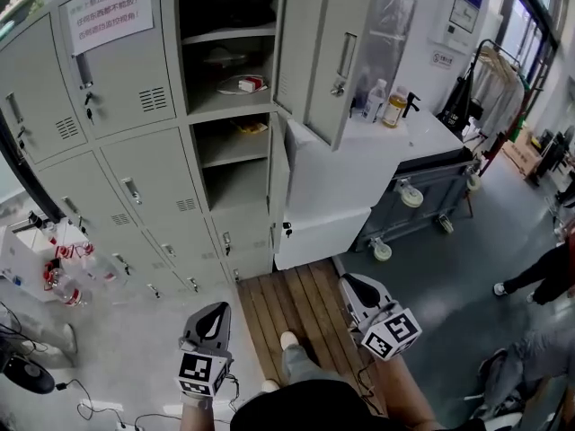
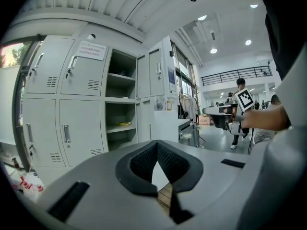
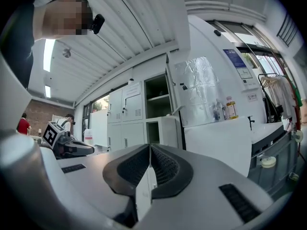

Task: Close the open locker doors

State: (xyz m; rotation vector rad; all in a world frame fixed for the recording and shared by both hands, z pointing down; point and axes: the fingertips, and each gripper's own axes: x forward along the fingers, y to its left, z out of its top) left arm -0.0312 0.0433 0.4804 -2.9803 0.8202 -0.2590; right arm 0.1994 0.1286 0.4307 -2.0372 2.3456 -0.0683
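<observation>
A: Progress?

B: Not started, I'd say. The locker bank (image 1: 153, 164) has its two left columns closed. The right column stands open, with shelves showing from top to bottom.

A: Which doors are open?

B: The upper open door (image 1: 316, 57) swings out to the right, handle side facing us. The lower open door (image 1: 279, 173) is seen almost edge-on below it. There may be one more near the floor; I can't tell.

A: Grippers?

B: The left gripper (image 1: 211, 317) and the right gripper (image 1: 353, 283) are both held low in front of the person, well apart from the lockers. Both pairs of jaws are together at the tips, with nothing in them. That's fine for pushing a door flat.

A: So what's left?

B: Everything: walk up and push each door home.

A: Room to move?

B: The wooden floor strip (image 1: 301, 308) leads straight to the open column. On the right, a white cabinet (image 1: 346, 182) sits just beside the doors, with bottles (image 1: 384, 103) on its worktop near the upper door's free edge. The doors swing away from it to close, so there's little risk there. A wheeled cart (image 1: 427, 196) stands further right. On the left floor there are bagged bottles (image 1: 67, 272) and cables (image 1: 90, 402), so stay on the wood.

A: Edges?

B: Watch the lower door's thin edge at about gripper height on the way in.
</observation>
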